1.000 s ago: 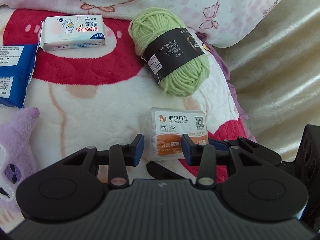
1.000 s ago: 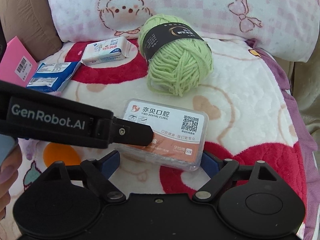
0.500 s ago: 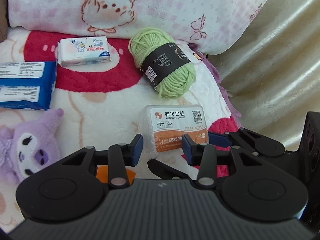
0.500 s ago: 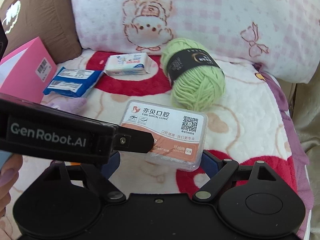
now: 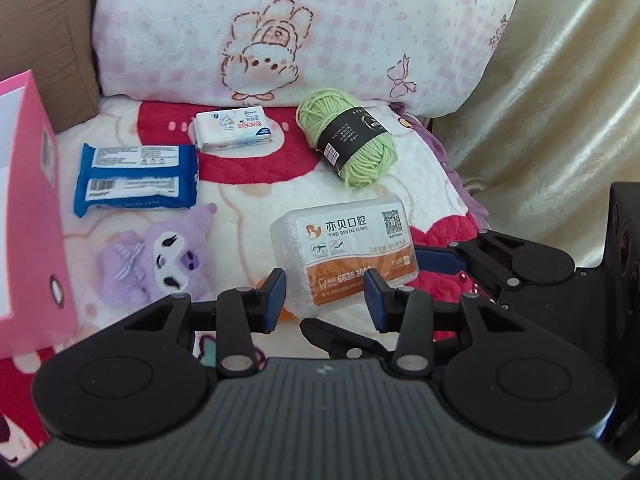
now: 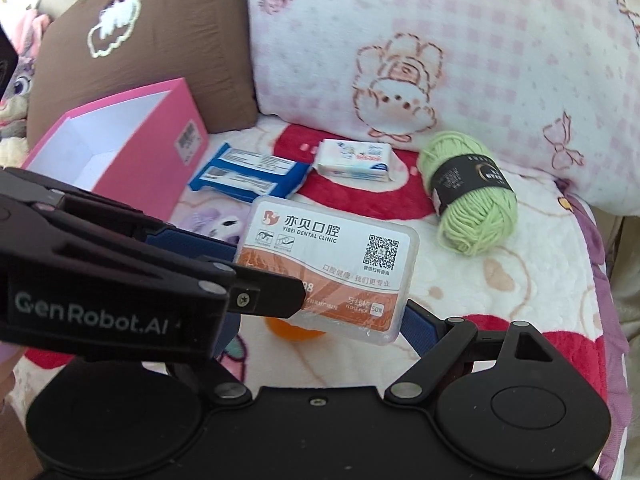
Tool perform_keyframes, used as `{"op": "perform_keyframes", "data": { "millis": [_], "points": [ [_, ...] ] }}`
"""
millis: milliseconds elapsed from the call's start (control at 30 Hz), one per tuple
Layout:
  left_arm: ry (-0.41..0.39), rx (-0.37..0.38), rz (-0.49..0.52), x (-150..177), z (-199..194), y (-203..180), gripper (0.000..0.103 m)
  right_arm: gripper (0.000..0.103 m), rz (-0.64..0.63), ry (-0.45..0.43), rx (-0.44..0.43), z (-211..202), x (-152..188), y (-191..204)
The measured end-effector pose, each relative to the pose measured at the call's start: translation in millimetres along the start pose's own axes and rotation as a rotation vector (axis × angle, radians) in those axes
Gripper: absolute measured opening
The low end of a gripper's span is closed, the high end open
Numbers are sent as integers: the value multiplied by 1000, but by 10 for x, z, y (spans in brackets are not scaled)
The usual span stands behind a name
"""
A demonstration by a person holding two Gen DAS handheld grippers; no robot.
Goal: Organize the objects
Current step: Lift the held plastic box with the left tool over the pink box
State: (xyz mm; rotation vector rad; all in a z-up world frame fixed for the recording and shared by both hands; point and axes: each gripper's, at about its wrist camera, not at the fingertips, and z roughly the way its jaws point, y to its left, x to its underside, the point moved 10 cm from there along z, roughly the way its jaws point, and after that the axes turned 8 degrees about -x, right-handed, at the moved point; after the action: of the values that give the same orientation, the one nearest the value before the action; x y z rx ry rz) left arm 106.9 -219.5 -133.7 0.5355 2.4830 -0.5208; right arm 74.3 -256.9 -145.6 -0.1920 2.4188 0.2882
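Both claws are black plastic with blue fingertips (image 5: pixel 276 300), silver rivets, white "GenRobot.AI" lettering.

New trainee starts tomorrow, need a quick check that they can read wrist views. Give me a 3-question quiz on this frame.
1. Fill in: the yarn ball on the blanket is ____ in colour.
2. The right gripper is: A) open and empty, B) shut on the floss box, C) shut on the yarn ball.
3. True or false: the pink box is open at the top.

Key: 1 green; 2 B; 3 true.
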Motion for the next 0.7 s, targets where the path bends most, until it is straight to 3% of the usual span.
{"op": "perform_keyframes", "data": {
  "millis": [400, 700],
  "points": [
    [-5, 11, 12, 217, -584, 126, 41, 89, -48, -8, -35, -332, -6, 513],
    [-21, -39, 40, 355, -998, 355, 41, 89, -103, -22, -55, -425, -24, 990]
  ]
}}
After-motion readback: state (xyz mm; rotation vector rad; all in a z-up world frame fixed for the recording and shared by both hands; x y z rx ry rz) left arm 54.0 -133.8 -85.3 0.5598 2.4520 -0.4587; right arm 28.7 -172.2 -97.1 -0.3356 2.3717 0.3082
